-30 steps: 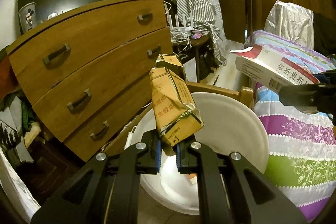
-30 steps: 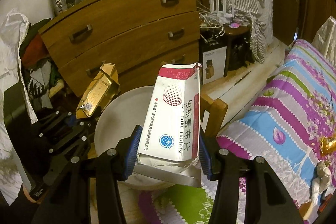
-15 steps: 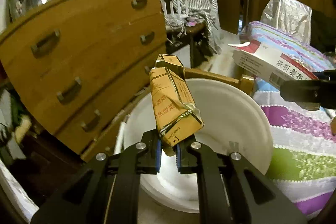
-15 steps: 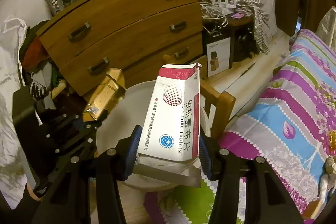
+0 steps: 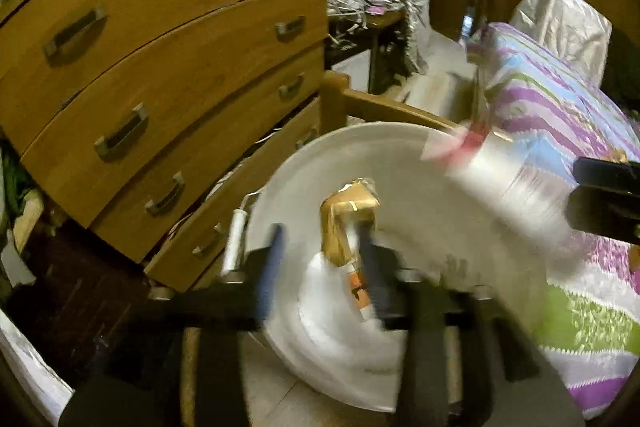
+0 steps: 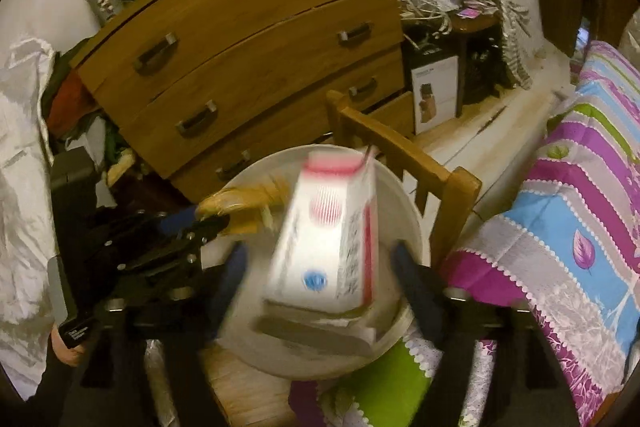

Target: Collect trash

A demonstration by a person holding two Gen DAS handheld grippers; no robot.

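Observation:
A white bucket (image 5: 400,155) stands on a wooden chair beside the bed; it also shows in the right wrist view (image 6: 256,175). My left gripper (image 5: 320,263) has its jaws apart, and the crumpled brown carton (image 5: 346,223) is between them, blurred, dropping into the bucket. My right gripper (image 6: 320,267) has its jaws wide apart, and the white and red medicine box (image 6: 328,239) is blurred between them, over the bucket. The box also shows in the left wrist view (image 5: 492,183). A white bag and other trash (image 5: 356,291) lie inside the bucket.
A wooden chest of drawers (image 6: 248,47) stands close behind the bucket. The wooden chair back (image 6: 400,155) rises at the bucket's right. A striped bed quilt (image 6: 568,227) lies on the right. A small table with cables (image 6: 448,3) stands further back.
Both grippers have moved down over the bucket and opened. The brown carton and the medicine box are loose and falling, both blurred.

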